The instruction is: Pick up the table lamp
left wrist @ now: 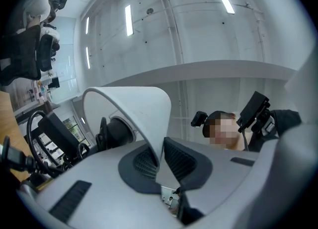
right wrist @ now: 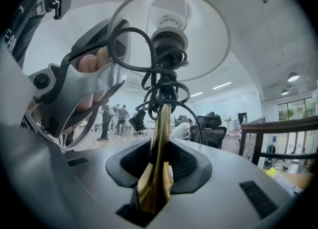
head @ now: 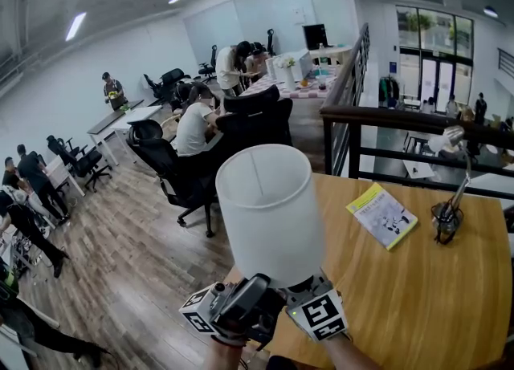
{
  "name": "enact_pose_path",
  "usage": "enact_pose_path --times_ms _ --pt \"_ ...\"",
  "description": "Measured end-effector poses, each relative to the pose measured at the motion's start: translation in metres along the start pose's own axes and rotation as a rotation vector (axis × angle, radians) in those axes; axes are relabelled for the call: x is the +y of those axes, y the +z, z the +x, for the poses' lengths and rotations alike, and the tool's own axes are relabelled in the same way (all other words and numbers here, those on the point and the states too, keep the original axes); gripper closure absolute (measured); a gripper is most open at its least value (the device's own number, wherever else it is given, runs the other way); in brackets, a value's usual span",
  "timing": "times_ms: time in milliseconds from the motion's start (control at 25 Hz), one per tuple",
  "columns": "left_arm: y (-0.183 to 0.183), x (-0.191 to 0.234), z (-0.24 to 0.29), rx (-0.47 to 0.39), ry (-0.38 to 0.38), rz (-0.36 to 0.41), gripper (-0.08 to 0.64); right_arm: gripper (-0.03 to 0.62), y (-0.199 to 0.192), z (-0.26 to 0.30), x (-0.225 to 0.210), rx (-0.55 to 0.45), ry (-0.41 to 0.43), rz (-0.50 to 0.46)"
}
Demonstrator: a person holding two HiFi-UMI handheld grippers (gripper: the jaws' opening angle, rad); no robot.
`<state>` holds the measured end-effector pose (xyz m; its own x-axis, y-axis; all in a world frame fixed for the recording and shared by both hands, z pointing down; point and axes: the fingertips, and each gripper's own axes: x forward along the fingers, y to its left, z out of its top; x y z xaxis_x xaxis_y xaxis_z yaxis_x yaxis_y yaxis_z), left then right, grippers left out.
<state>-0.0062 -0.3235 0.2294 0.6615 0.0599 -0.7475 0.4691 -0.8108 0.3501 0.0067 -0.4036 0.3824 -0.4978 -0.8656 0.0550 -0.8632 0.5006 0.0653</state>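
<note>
Brass stem (right wrist: 160, 123) sat clamped between the right gripper's (right wrist: 159, 161) pads, with black cord (right wrist: 158, 76) coiled above. The left gripper (left wrist: 160, 156) pinched the white shade's (left wrist: 134, 109) wall at its rim. The lamp (head: 267, 214) hung clear over the wooden table's (head: 418, 304) near edge, well apart from the yellow book (head: 382, 215). Open floor (head: 136, 272) lay to the left.

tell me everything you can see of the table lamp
The table lamp has a white cylindrical shade that looks like translucent fabric, a brass-coloured metal stem and a black cord looped in coils below the bulb socket. It looks unlit. The right gripper has its fingers closed on the stem, and the left gripper pinches the shade's rim. The lamp is held near the edge of the wooden table. Its base is out of sight.
</note>
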Motion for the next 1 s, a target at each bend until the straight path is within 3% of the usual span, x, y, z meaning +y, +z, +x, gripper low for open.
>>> enact_pose_path --times_ms 1000 --pt "0.005 0.008 -0.005 -0.019 0.028 0.017 0.534 0.477 -0.003 0.011 -0.001 0.004 0.029 -0.011"
